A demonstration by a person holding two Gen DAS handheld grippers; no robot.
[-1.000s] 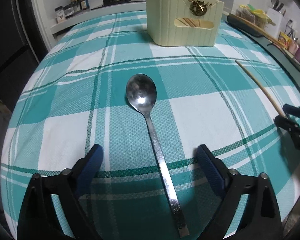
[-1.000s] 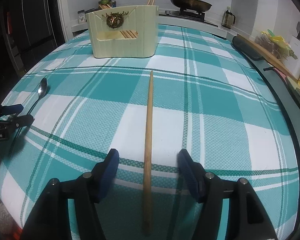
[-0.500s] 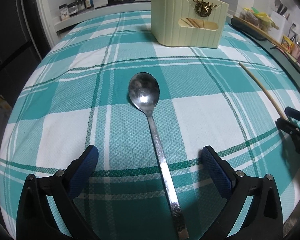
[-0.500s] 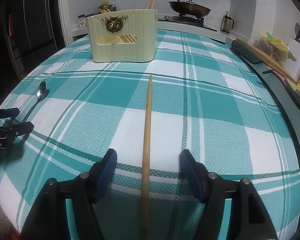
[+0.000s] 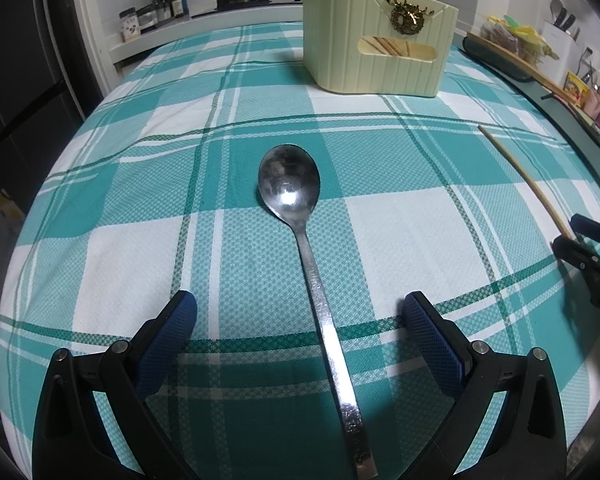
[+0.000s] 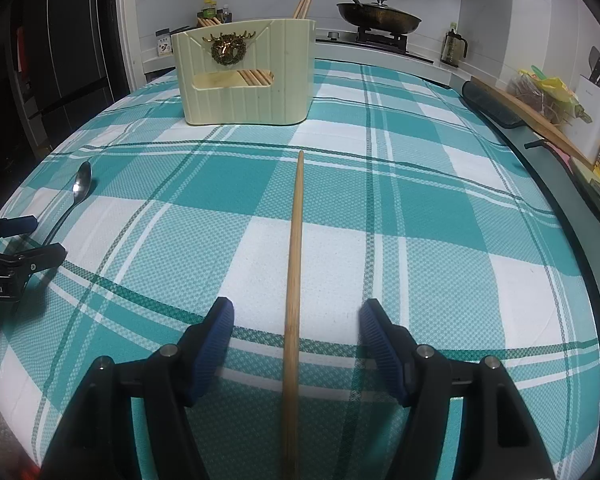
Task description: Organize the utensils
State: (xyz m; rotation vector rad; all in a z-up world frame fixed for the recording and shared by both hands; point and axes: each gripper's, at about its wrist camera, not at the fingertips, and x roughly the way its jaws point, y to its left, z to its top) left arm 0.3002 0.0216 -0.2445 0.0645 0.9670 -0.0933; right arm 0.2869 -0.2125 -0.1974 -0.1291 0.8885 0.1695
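Note:
A steel spoon (image 5: 300, 232) lies on the teal plaid cloth, bowl pointing away; it also shows in the right wrist view (image 6: 78, 190). My left gripper (image 5: 300, 316) is open, low over the cloth, its fingers straddling the spoon's handle without touching it. A wooden chopstick (image 6: 294, 272) lies lengthwise on the cloth; it also shows in the left wrist view (image 5: 524, 180). My right gripper (image 6: 298, 324) is open, its fingers either side of the chopstick, apart from it. A cream utensil holder (image 5: 376, 36) with several chopsticks stands at the far side, also in the right wrist view (image 6: 246, 72).
The table's far edge meets a counter with spice bottles (image 5: 156, 8), a stove and a pan (image 6: 378, 18). A dark tray and wooden board (image 6: 512, 108) lie along the right edge, with a knife block (image 6: 598, 92) behind.
Both grippers have sunk slightly toward the cloth and eased forward along their utensils. Spoon and chopstick have not moved. Both jaws stay open.

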